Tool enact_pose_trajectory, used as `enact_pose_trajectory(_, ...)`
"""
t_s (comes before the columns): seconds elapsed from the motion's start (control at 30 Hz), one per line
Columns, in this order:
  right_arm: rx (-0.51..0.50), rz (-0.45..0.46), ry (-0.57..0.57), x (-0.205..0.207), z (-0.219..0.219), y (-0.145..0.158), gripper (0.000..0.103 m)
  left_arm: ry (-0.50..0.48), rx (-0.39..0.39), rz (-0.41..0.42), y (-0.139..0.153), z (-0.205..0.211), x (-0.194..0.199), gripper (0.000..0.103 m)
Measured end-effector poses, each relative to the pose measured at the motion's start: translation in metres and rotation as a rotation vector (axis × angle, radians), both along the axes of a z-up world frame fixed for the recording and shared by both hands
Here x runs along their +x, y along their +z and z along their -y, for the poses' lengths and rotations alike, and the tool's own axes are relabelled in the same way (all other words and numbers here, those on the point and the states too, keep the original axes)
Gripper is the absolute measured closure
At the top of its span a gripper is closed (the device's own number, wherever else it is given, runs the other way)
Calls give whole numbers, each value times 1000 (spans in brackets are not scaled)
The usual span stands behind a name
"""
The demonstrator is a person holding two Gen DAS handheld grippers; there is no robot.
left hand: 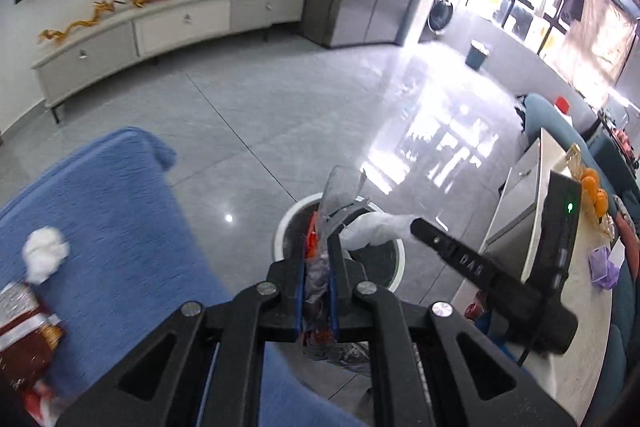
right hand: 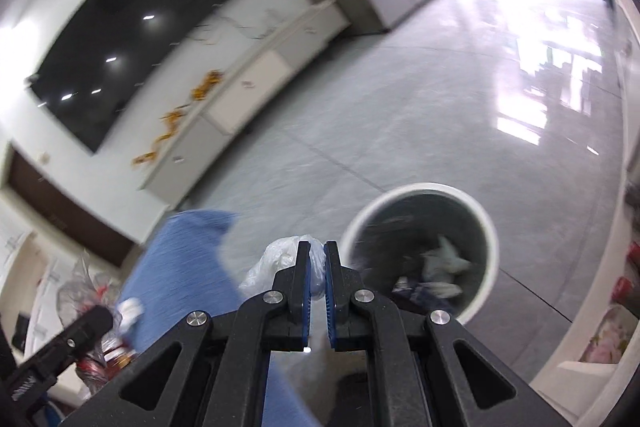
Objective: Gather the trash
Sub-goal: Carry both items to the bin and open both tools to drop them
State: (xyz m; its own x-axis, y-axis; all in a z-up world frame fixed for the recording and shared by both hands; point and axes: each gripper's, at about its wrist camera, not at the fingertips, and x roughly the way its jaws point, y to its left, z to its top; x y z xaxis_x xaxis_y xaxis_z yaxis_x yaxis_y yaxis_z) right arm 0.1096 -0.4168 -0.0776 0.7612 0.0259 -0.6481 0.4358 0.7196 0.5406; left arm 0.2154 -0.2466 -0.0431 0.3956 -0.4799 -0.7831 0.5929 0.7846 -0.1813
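My left gripper (left hand: 318, 247) is shut on a crumpled clear plastic wrapper with red print (left hand: 334, 199), held above the round white trash bin (left hand: 288, 223) on the floor. My right gripper (right hand: 317, 251) is shut on a crumpled white plastic bag (right hand: 276, 259), just left of the bin (right hand: 490, 227), which holds paper and other trash. In the left wrist view the right gripper's finger (left hand: 460, 255) and the white bag (left hand: 376, 227) hang over the bin. A white tissue ball (left hand: 44, 255) and a red wrapper (left hand: 24, 331) lie on the blue cushion (left hand: 108, 219).
A white low table (left hand: 576, 307) with oranges and a purple wrapper stands to the right. A long TV cabinet (left hand: 160, 27) lines the far wall. A second bin (left hand: 478, 54) stands far off by the window. Grey tiled floor lies between.
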Motion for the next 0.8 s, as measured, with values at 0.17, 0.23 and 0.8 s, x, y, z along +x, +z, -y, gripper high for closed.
enact_pose_trajectory(0.17, 36, -110, -96, 20, 30, -45, 97, -32, 38, -85, -42, 61, 39, 94)
enact_pose_trajectory(0.23, 57, -140, -122, 26, 41, -63, 97, -30, 46, -120, -57, 76, 51, 94)
enact_pose_trajectory(0.8, 154, -184, -223, 34, 72, -102, 69, -5, 85, -202, -104, 118, 83, 61)
